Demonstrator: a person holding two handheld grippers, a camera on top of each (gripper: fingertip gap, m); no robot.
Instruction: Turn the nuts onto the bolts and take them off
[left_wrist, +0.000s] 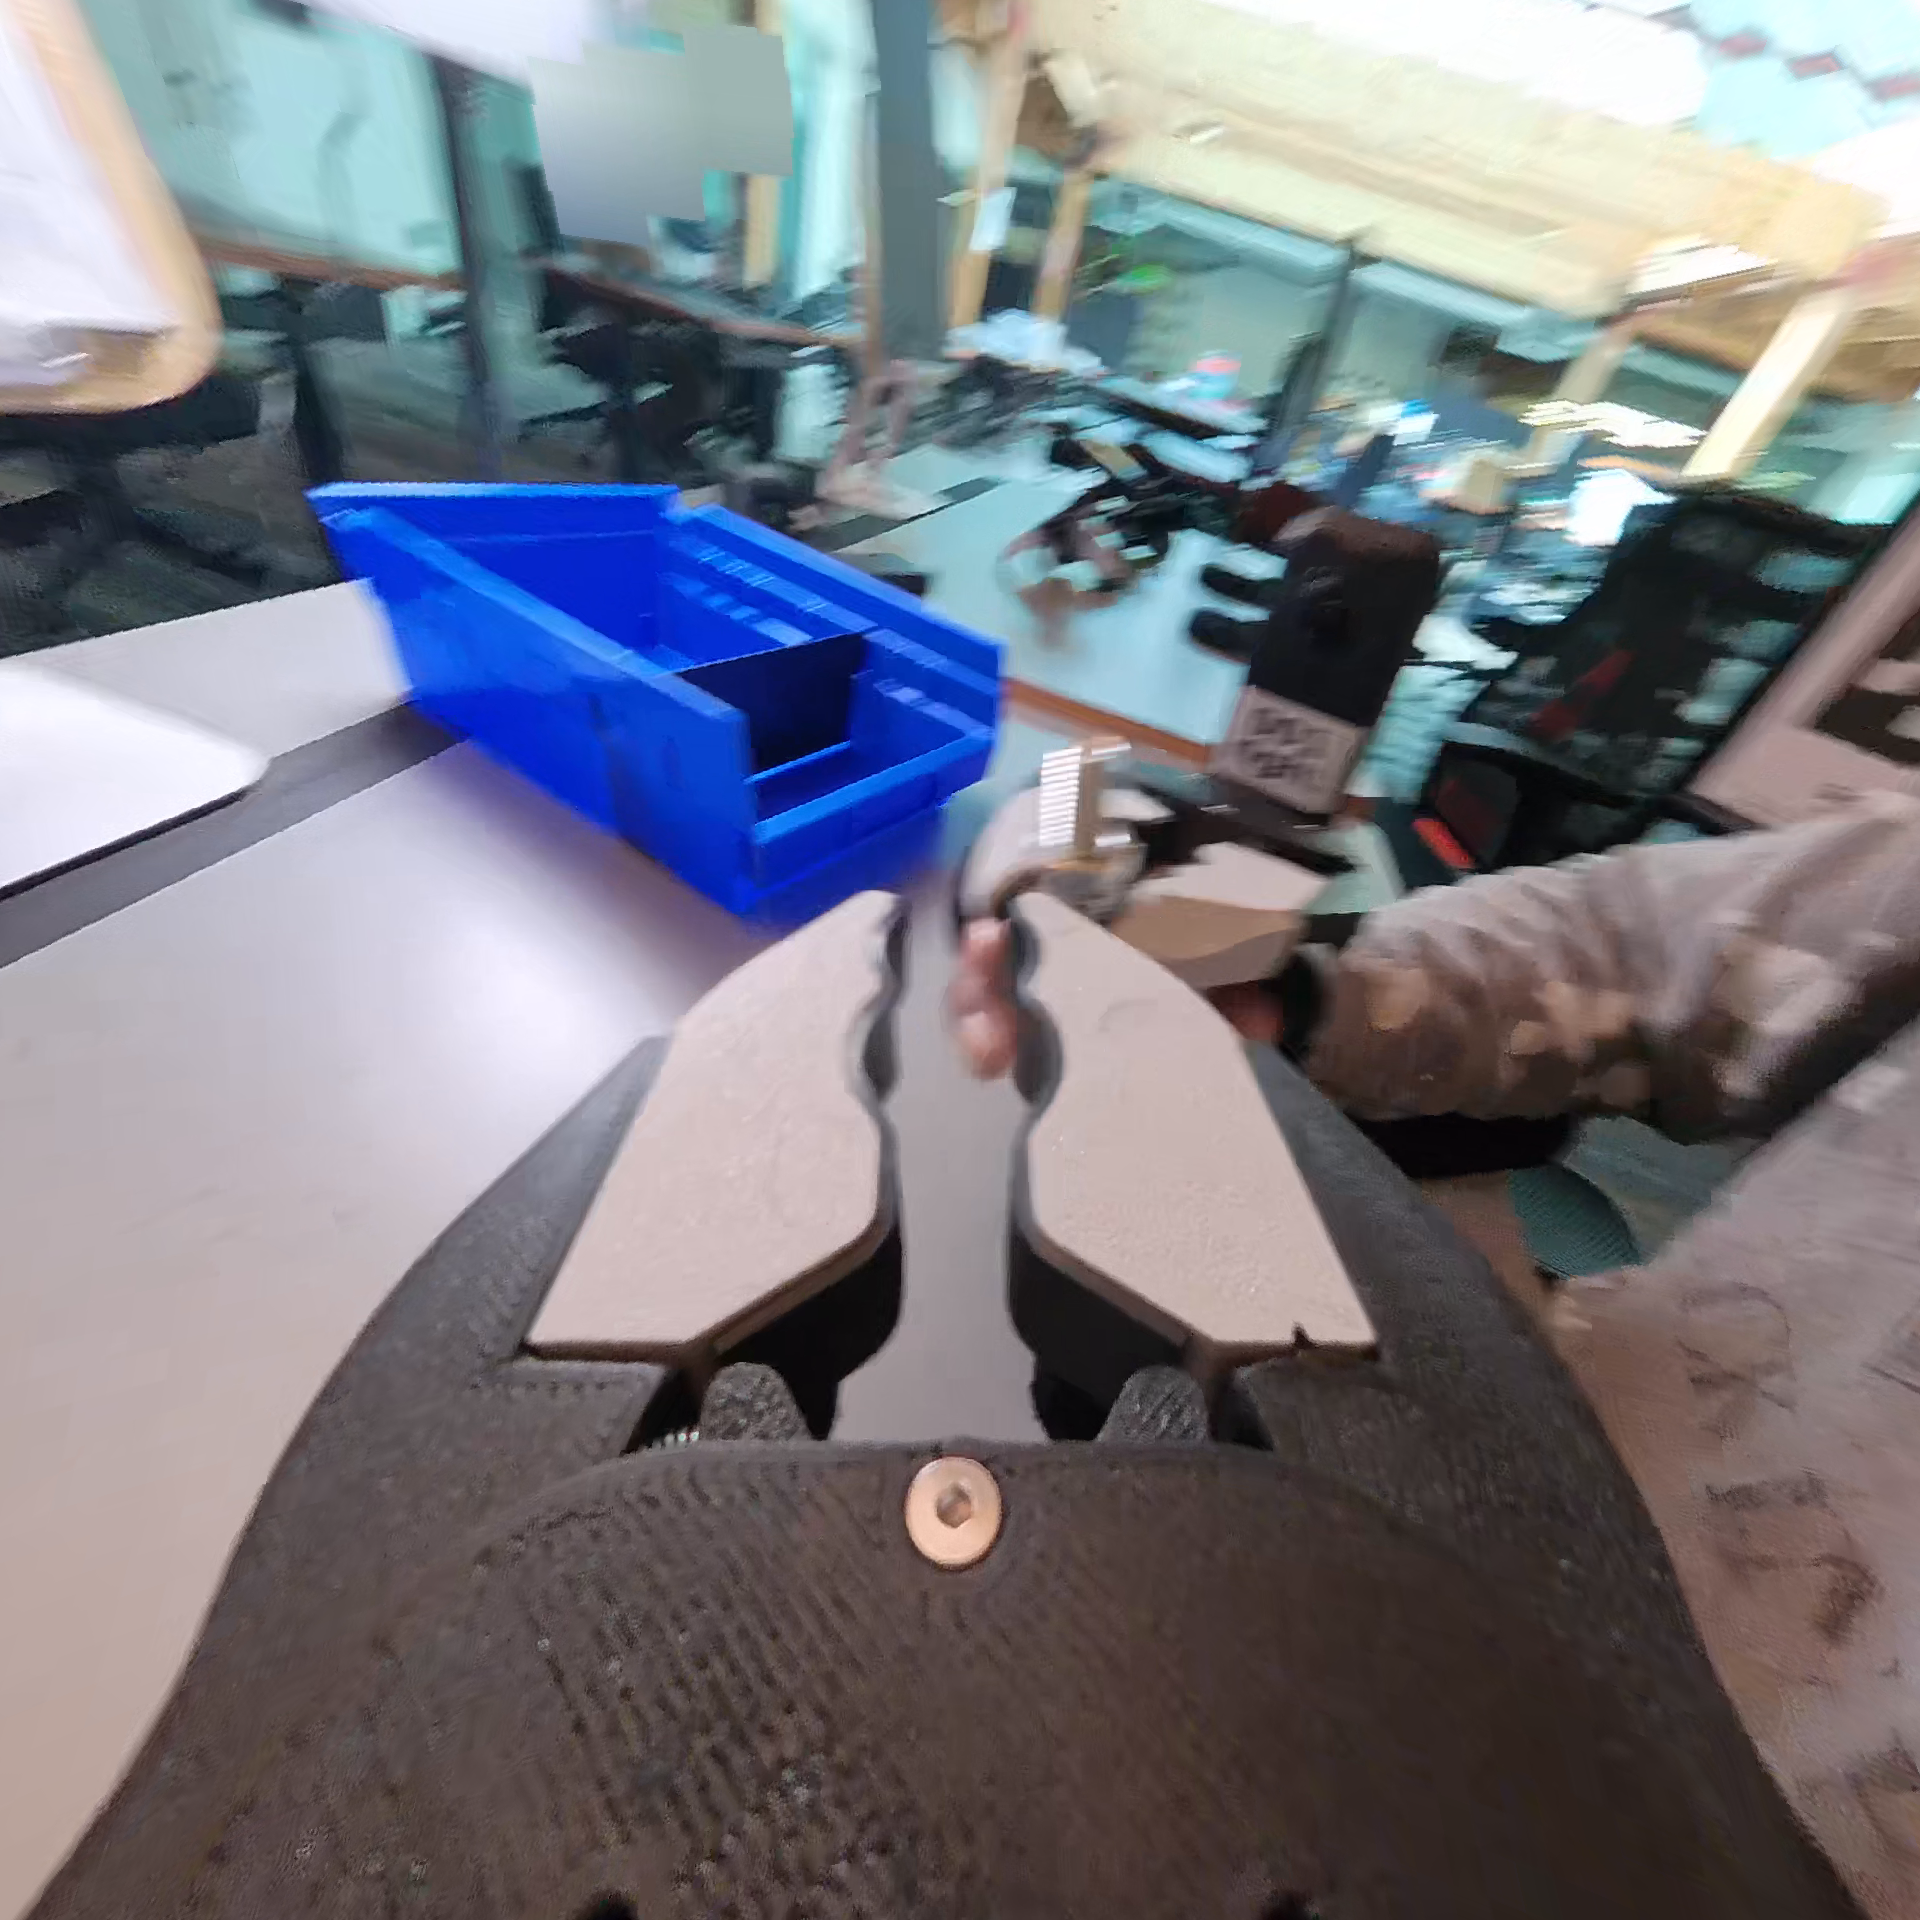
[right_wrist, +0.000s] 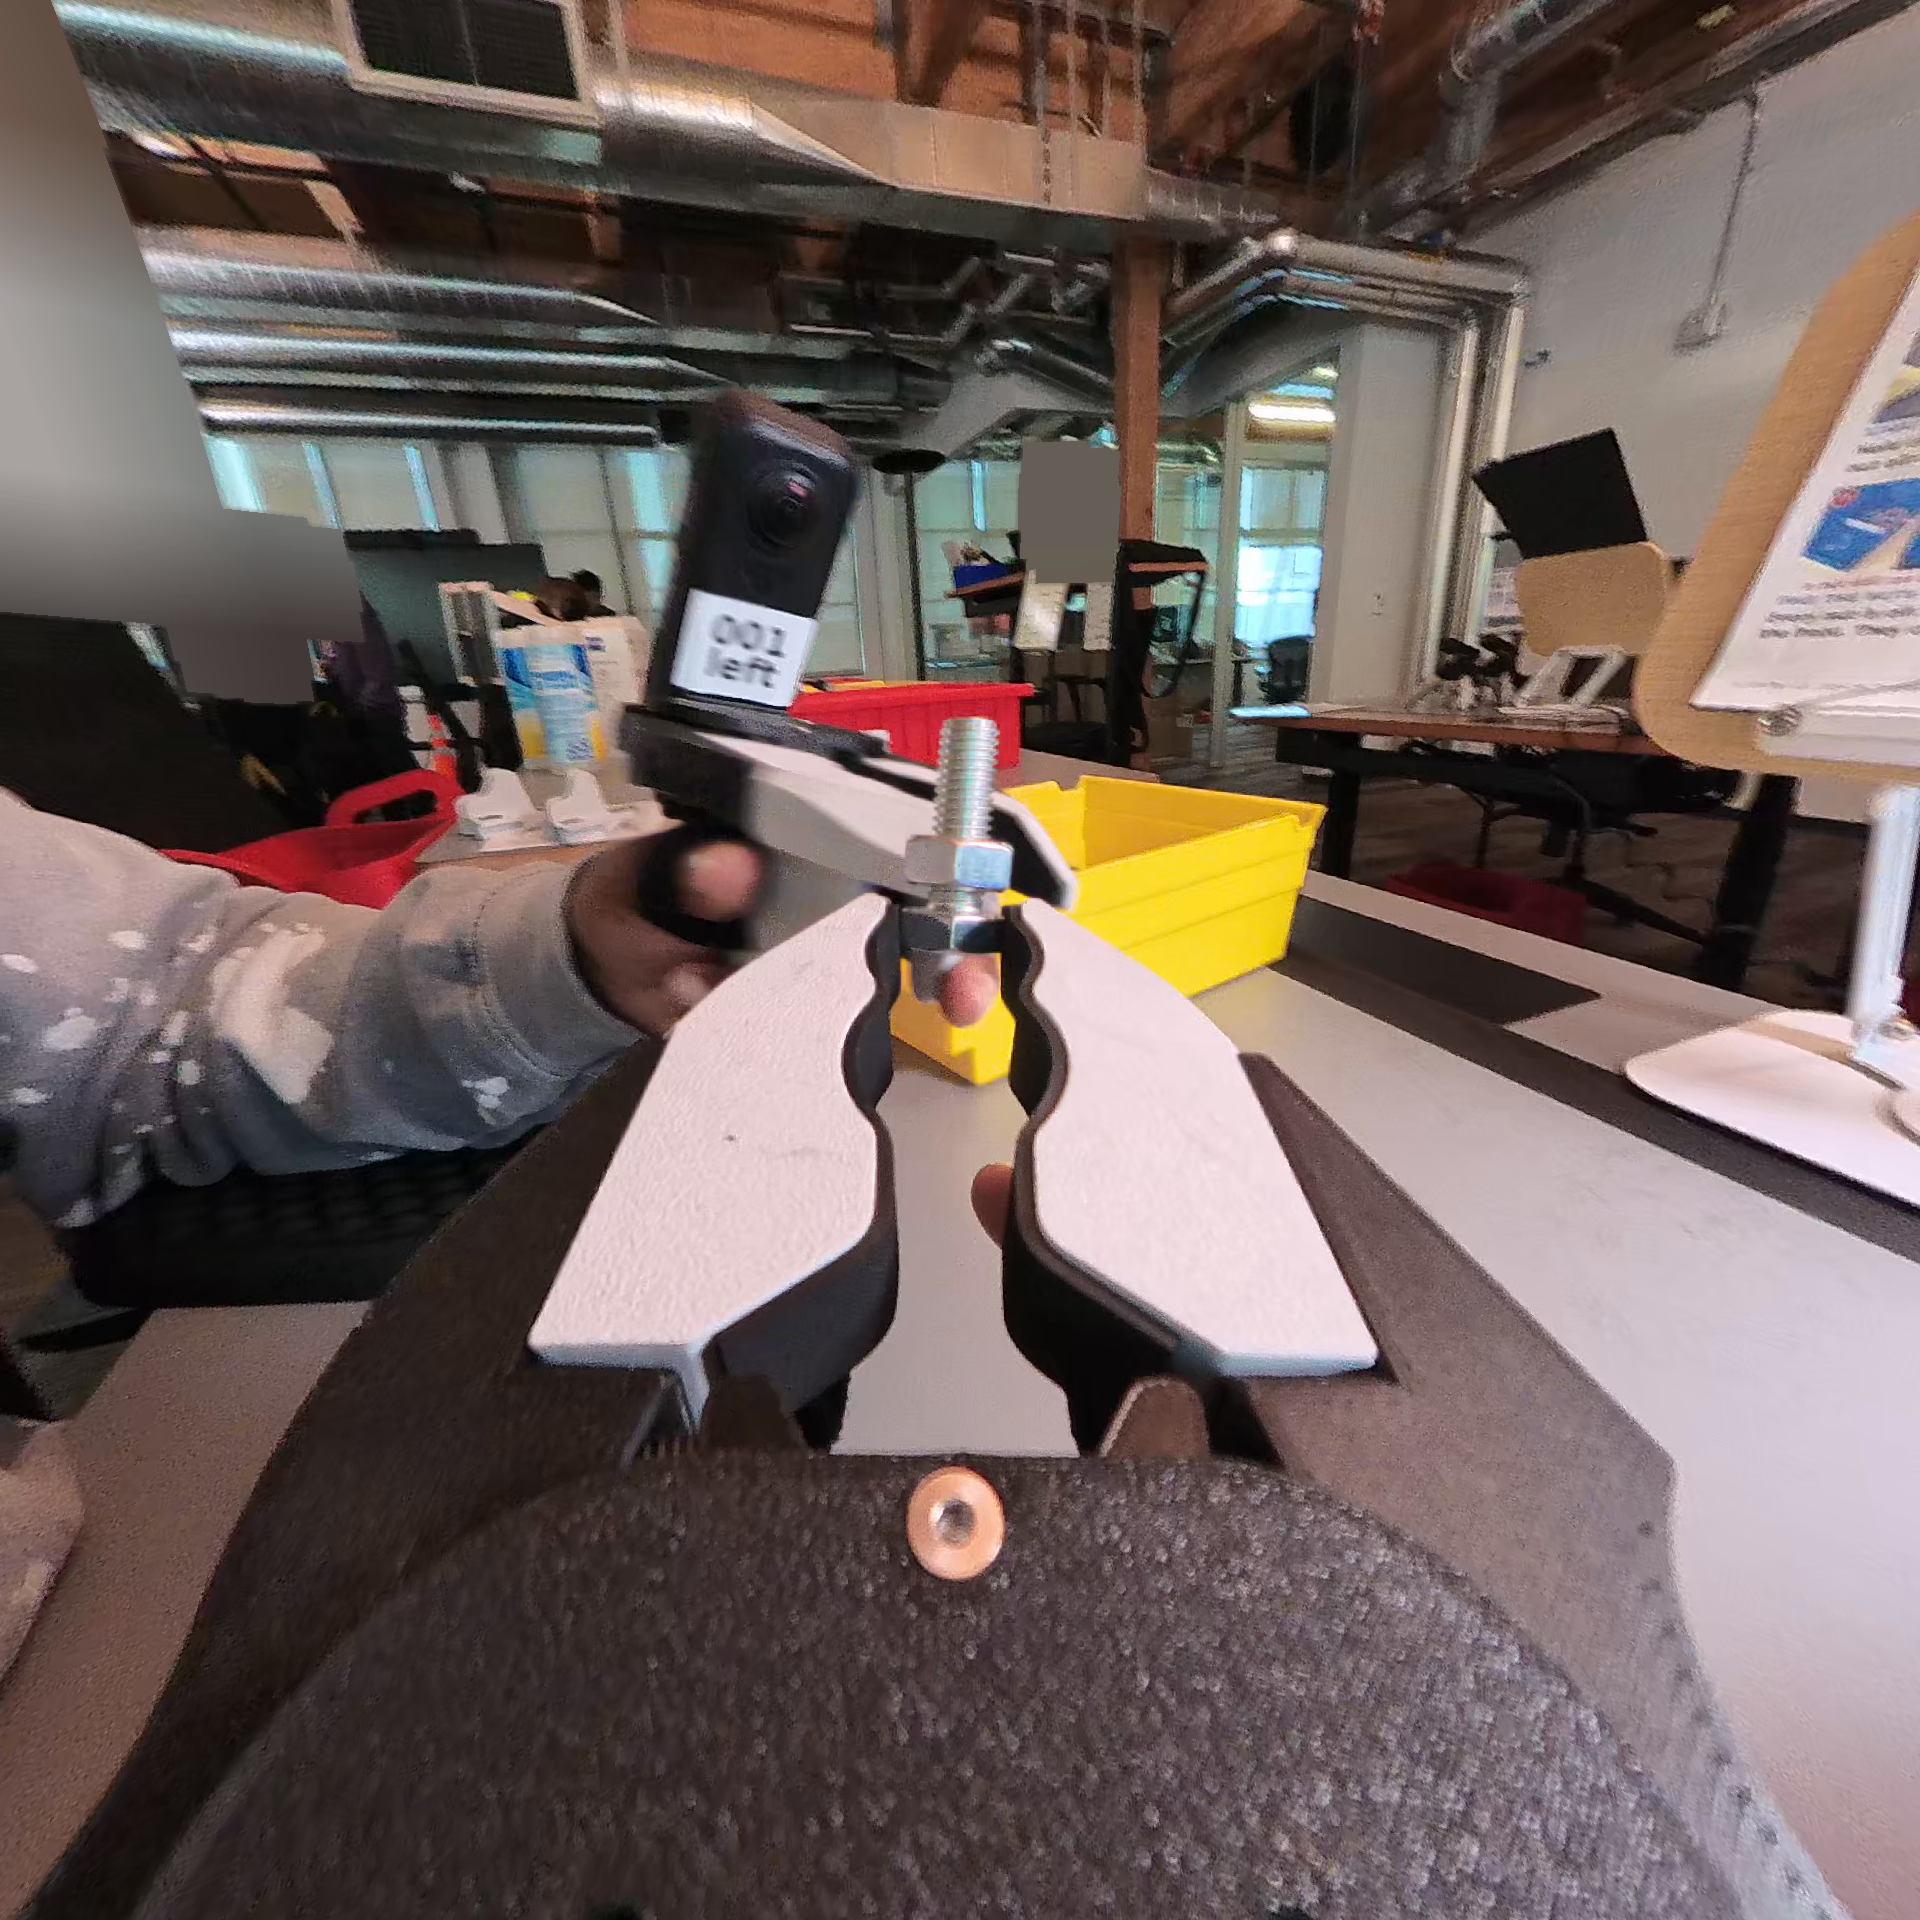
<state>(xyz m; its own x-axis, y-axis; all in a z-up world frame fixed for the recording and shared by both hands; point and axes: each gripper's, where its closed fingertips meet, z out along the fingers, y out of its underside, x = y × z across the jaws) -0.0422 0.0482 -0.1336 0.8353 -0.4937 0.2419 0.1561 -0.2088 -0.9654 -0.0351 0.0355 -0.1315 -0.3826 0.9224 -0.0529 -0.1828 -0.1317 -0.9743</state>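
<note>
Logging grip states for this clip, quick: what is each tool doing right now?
Left tool: slightly open, nothing between its fingers.
Right tool: closed on the head of the upright bolt.

The ceiling is open, with exposed wooden beams (right_wrist: 1138, 343) and silver metal ducting (right_wrist: 520, 301) running across it. Daylight enters through tall windows (right_wrist: 582, 488) and a glass partition (right_wrist: 1283, 540) at the far side of the room. Dark-framed desks (right_wrist: 1455, 727) and black office chairs (left_wrist: 1662, 644) stand on the dark floor (right_wrist: 1870, 883) beyond the grey table (right_wrist: 1714, 1351).
</note>
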